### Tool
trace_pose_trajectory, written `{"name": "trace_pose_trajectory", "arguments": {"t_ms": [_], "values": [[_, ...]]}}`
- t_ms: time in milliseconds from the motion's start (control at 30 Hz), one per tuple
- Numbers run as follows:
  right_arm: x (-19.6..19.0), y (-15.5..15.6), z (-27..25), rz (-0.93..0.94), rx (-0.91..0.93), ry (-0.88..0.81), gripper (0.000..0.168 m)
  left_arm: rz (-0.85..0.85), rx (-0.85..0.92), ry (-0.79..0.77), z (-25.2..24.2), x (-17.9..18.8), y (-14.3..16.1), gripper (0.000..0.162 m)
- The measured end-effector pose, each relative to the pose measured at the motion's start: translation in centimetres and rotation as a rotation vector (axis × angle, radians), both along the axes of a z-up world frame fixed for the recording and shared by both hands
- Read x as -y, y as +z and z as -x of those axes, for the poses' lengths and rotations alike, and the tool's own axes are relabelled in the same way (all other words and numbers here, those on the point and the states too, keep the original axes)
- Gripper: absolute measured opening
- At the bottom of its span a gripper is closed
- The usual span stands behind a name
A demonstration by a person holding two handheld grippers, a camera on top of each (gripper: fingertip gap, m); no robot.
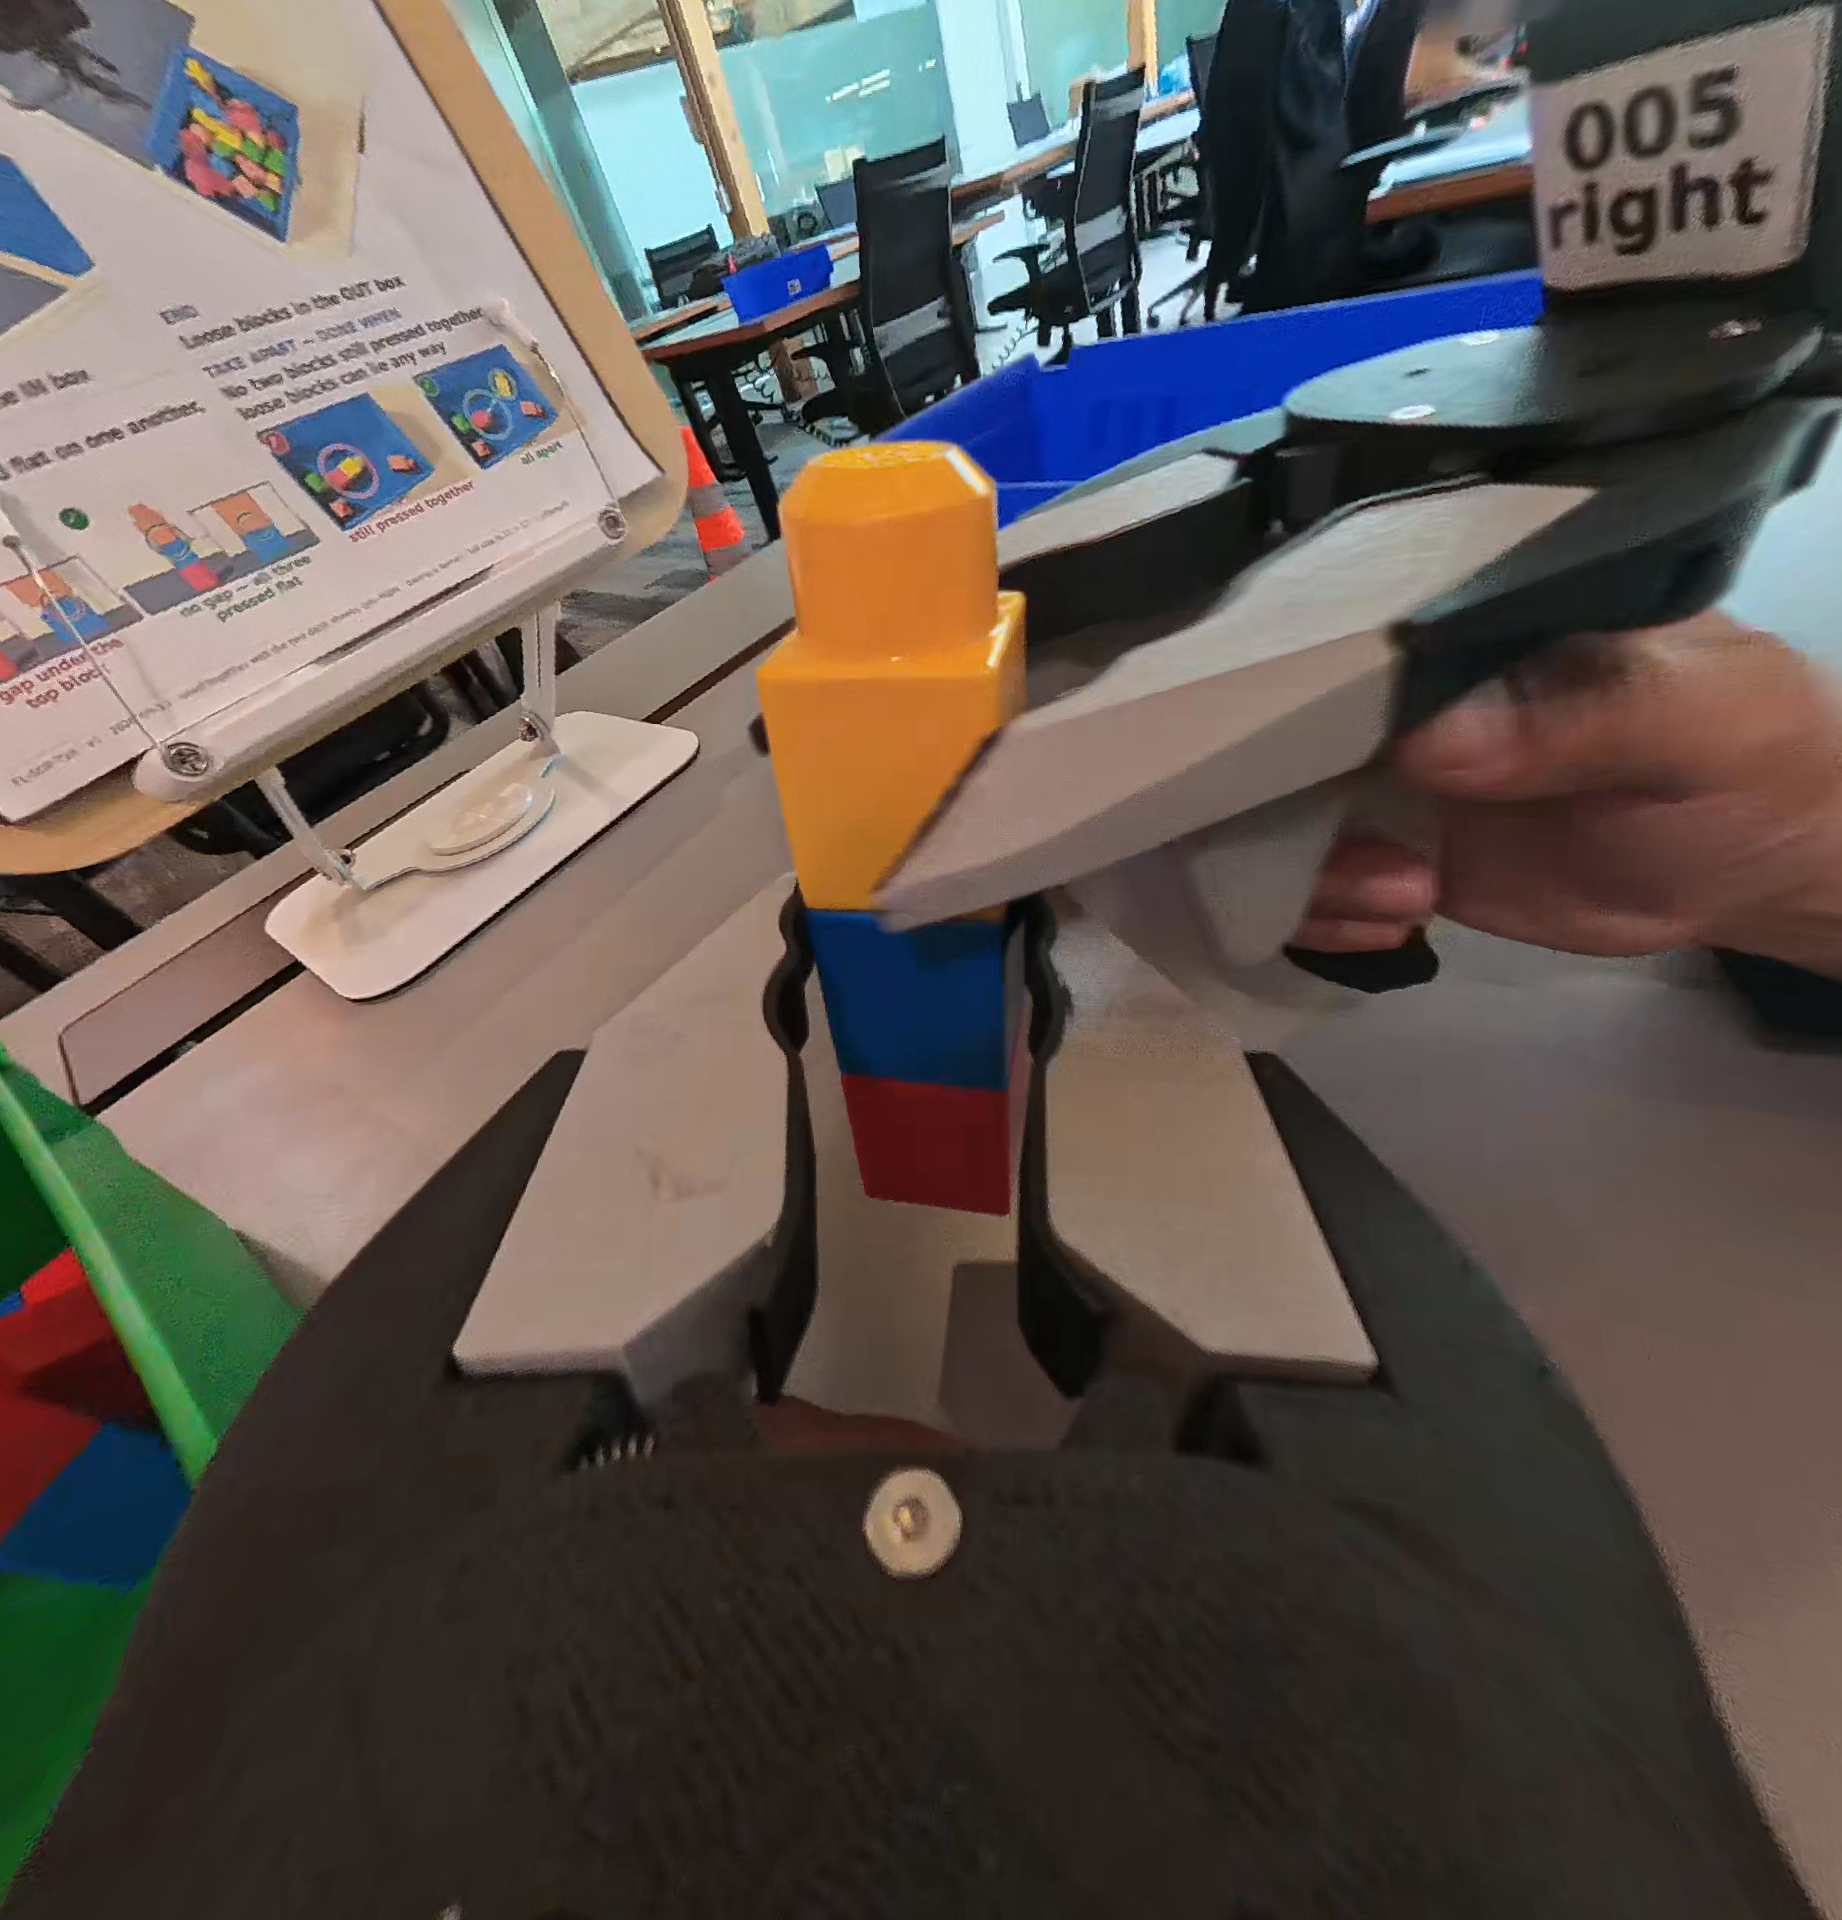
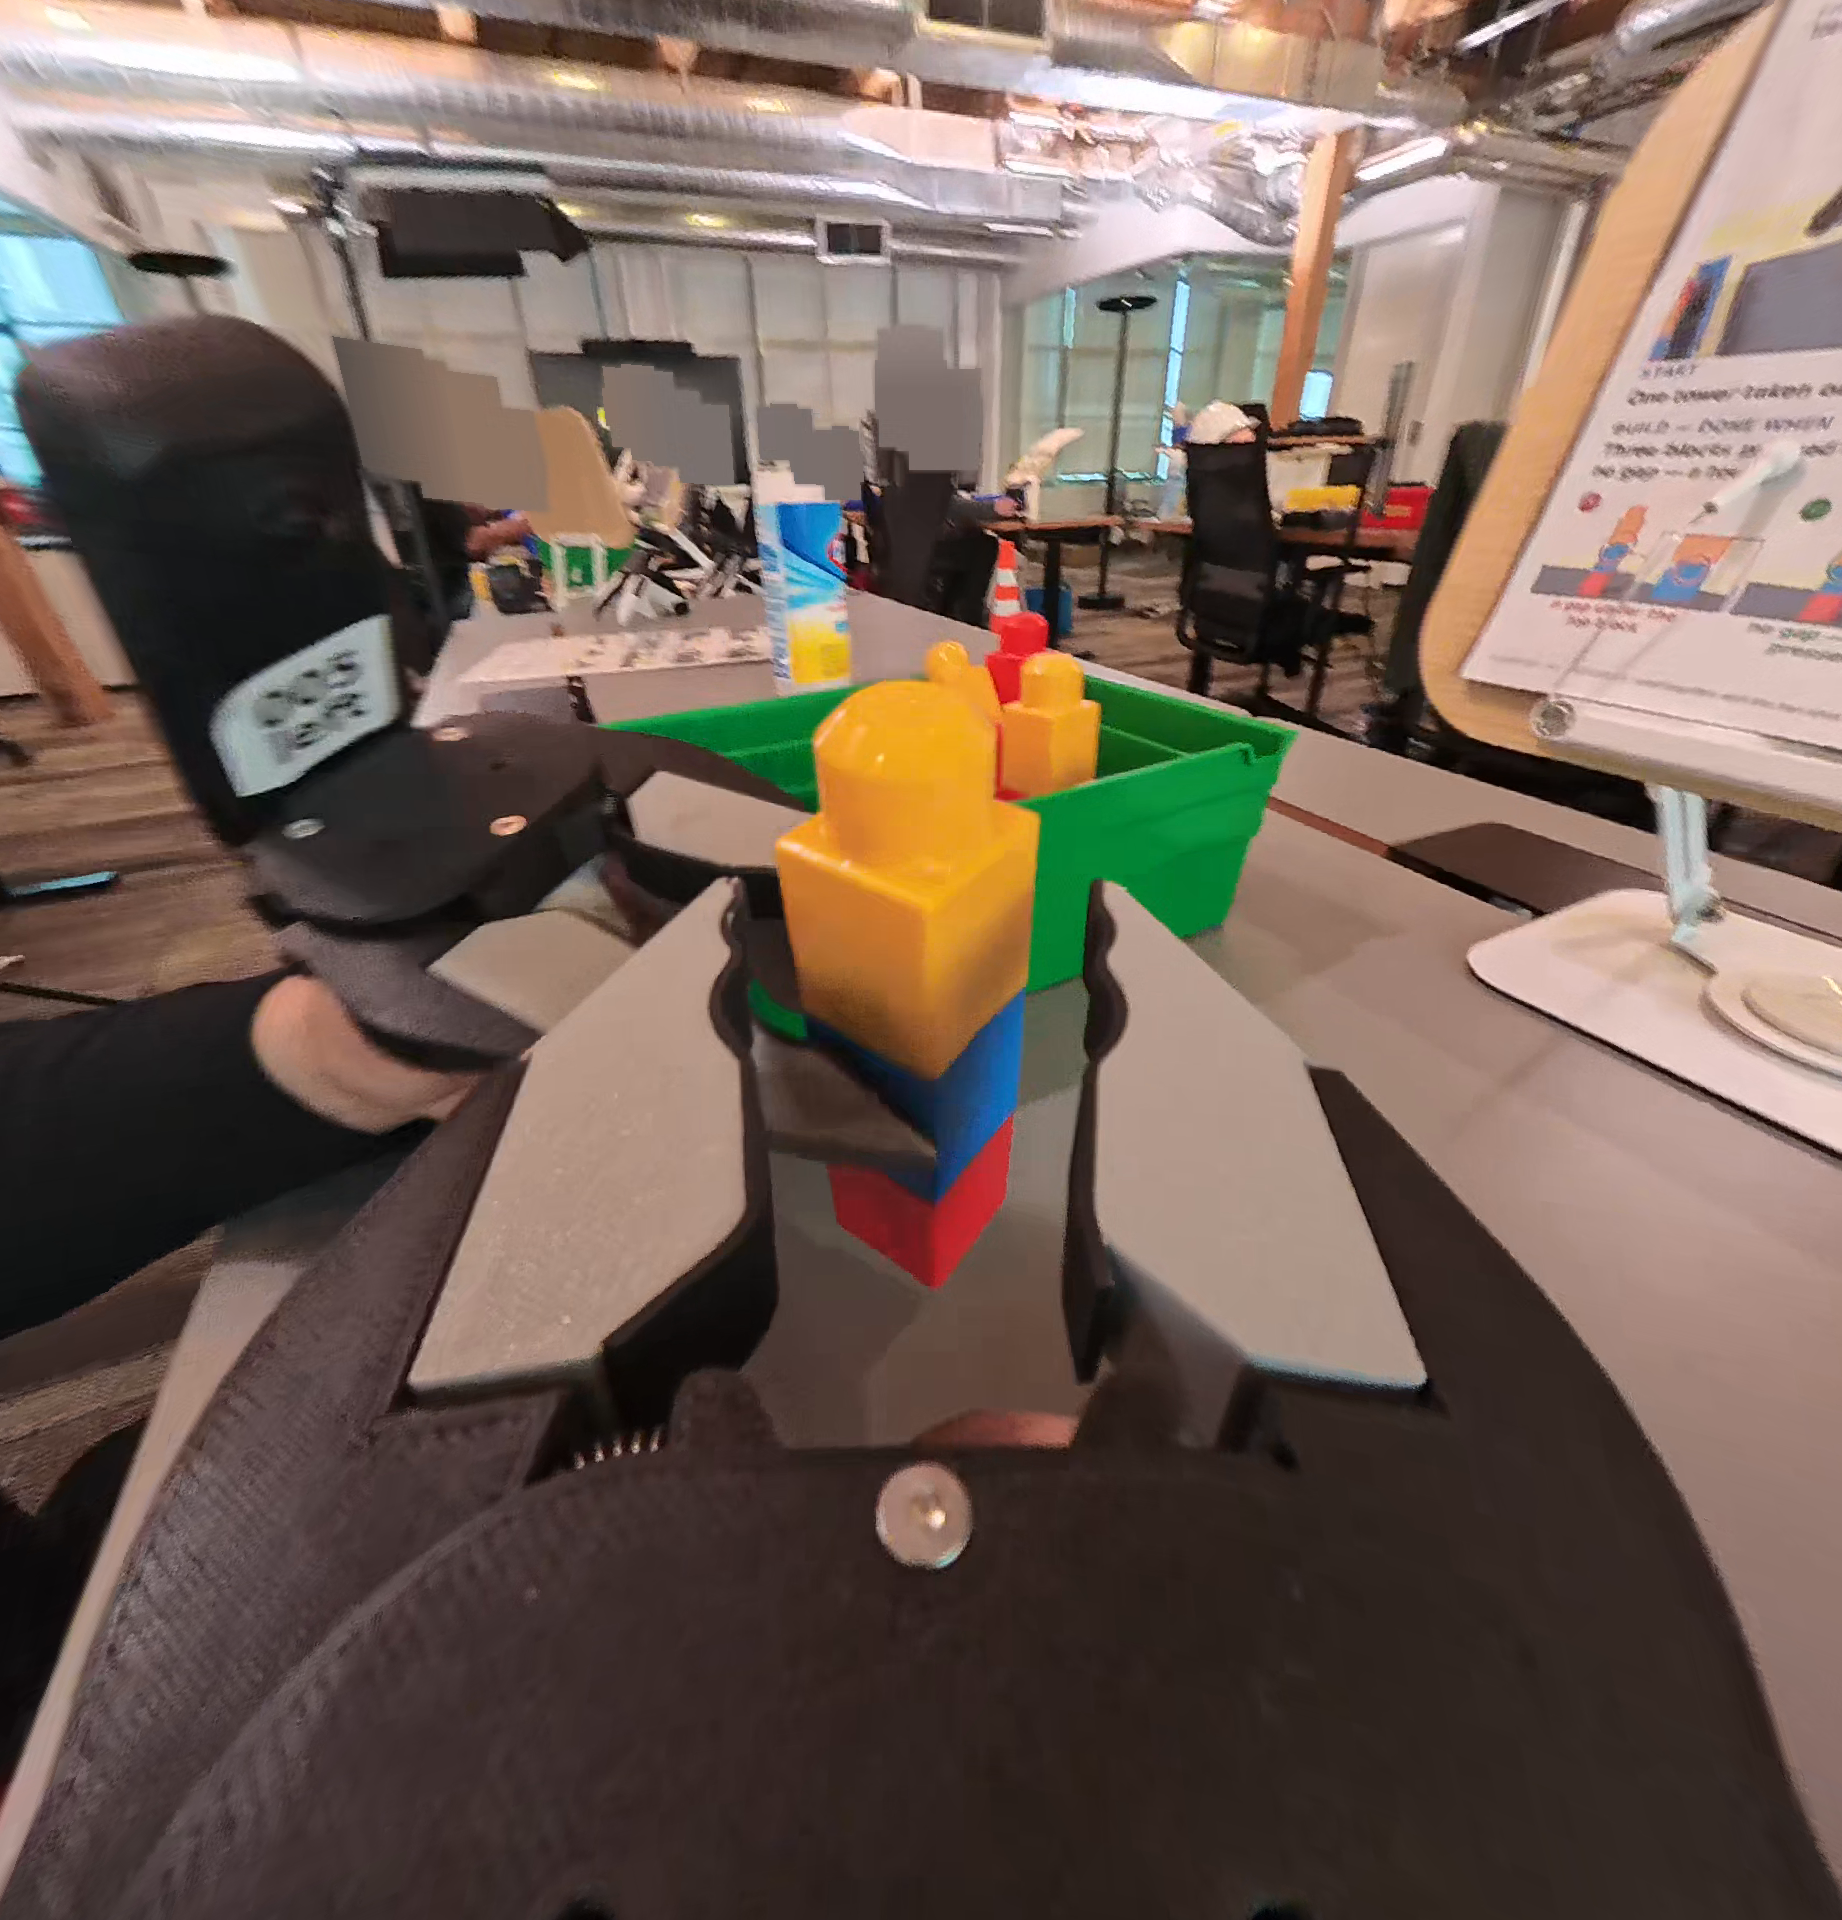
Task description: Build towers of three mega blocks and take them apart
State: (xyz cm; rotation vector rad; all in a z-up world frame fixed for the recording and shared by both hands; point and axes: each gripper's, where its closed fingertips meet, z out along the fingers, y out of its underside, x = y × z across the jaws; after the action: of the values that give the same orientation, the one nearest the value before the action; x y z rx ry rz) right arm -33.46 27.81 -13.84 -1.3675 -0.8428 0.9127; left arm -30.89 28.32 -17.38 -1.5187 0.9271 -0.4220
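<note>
I was working in an open office, at a grey table (image 1: 1519, 1195) with a green bin (image 2: 1156, 821) of spare blocks and a blue bin (image 1: 1156, 416) beyond. The tower (image 1: 912, 883) stood complete: orange block (image 2: 901, 914) on blue block (image 1: 912, 992) on red block (image 1: 932, 1143). My left gripper (image 1: 912, 997) pinched the blue; my right gripper (image 2: 922, 977) straddled the orange, contact unclear. Building looked done, and separating remained.

Grey table (image 2: 1519, 1195) bears green bin (image 2: 1156, 831), white stand (image 1: 481, 831)
</note>
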Motion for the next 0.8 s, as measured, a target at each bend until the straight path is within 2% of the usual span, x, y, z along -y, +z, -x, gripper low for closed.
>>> {"name": "trace_pose_trajectory", "arguments": {"t_ms": [67,167,333,367,400,500,733,800], "values": [[-0.3,-0.7,0.4,0.005,0.038,-0.017,0.047,-0.016,-0.032,0.013,-0.4,0.0,-0.4,0.038],[-0.5,-1.4,0.5,0.027,0.082,-0.038,0.045,0.014,-0.018,0.017,-0.5,-0.1,-0.9,0.037],[0.2,-0.3,0.5,0.133,-0.059,0.067,0.045,0.057,-0.023,0.018,-0.3,-0.2,-1.8,0.046],[0.1,-0.2,0.4,0.144,-0.08,0.068,0.045,0.051,-0.038,0.019,-0.3,-0.2,-2.0,0.045],[-0.1,-0.2,0.3,0.153,-0.087,0.064,0.045,0.036,-0.052,0.019,-0.4,-0.1,-2.0,0.037],[-0.1,-0.1,0.2,0.15,-0.091,0.058,0.045,0.015,-0.072,0.033,-0.3,-0.2,-1.9,0.036],[-1.2,-1.2,0.7,0.119,-0.017,-0.071,0.045,-0.035,-0.19,0.165,0.8,-1.6,-2.9,0.034],[-1.8,-1.6,0.6,0.147,-0.022,-0.122,0.04,-0.07,-0.24,0.177,0.7,-1.6,-3.3,0.034]]}}
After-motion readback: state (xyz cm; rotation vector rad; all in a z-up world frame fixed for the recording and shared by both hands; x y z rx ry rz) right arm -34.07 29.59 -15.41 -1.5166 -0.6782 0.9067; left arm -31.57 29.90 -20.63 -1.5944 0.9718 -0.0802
